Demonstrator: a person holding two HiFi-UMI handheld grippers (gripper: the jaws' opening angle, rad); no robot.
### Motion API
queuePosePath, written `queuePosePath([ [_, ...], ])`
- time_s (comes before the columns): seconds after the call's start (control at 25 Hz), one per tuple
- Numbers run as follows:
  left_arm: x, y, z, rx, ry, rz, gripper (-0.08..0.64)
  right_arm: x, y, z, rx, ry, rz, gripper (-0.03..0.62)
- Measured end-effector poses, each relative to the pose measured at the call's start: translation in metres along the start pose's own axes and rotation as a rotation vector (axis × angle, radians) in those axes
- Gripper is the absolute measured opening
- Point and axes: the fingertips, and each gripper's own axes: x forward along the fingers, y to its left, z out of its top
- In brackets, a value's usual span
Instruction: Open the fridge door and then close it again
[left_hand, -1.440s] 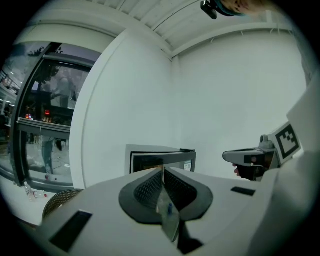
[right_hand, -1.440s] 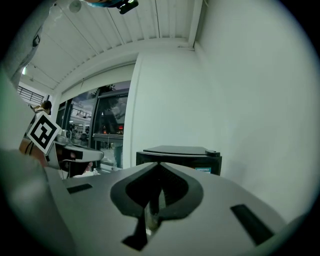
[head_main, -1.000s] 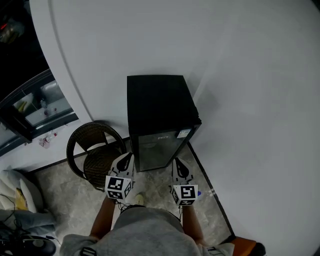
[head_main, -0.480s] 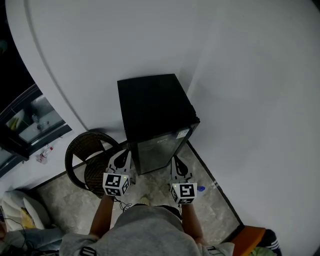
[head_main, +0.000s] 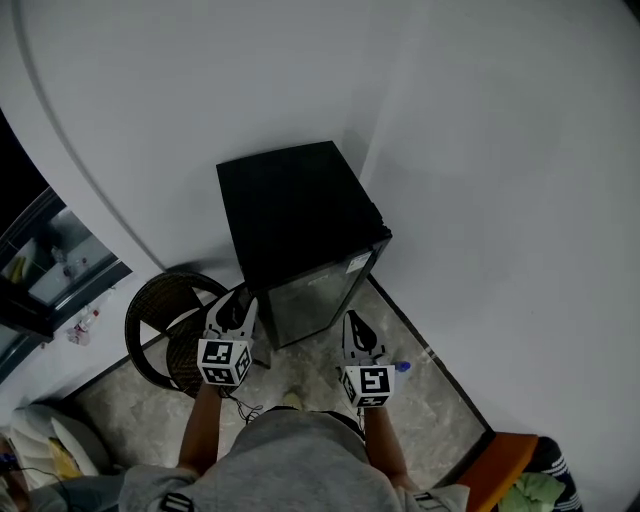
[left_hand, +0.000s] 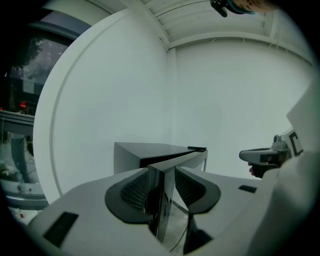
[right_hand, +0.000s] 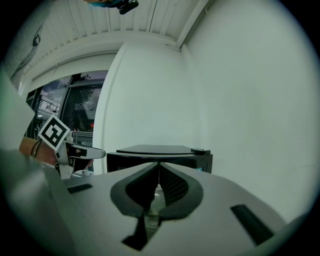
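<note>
Left gripper (head_main: 238, 305) nearer, jaws opening astride fridge door (left_hand: 164, 210) edge

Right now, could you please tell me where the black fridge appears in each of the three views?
Head view: the fridge stands at the centre, seen from above, set into the room's corner.
Left gripper view: low centre, its front edge between the opening jaws of the left gripper.
Right gripper view: just below centre, front-on.
Shared landmark: the white wall corner behind it.
</note>
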Motion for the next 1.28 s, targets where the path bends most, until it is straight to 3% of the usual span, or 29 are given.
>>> queuePosePath([
  [0.28, 0.019, 0.002, -0.009, -0.004, 0.026, -0.044, 0.214, -0.006, -0.020, -0.007, 0.004, 0.022, -0.061, 0.025],
  [0.84, 0.040, -0.004, -0.010, 0.007, 0.052, -0.093, 0.236, -0.005, -0.034, -0.013, 0.012, 0.044, -0.100, 0.025],
  [1.28, 0.039, -0.005, -0.009, 0.023, 0.045, -0.081, 0.238, -0.007, -0.040, -0.015, 0.017, 0.035, -0.108, 0.025],
])
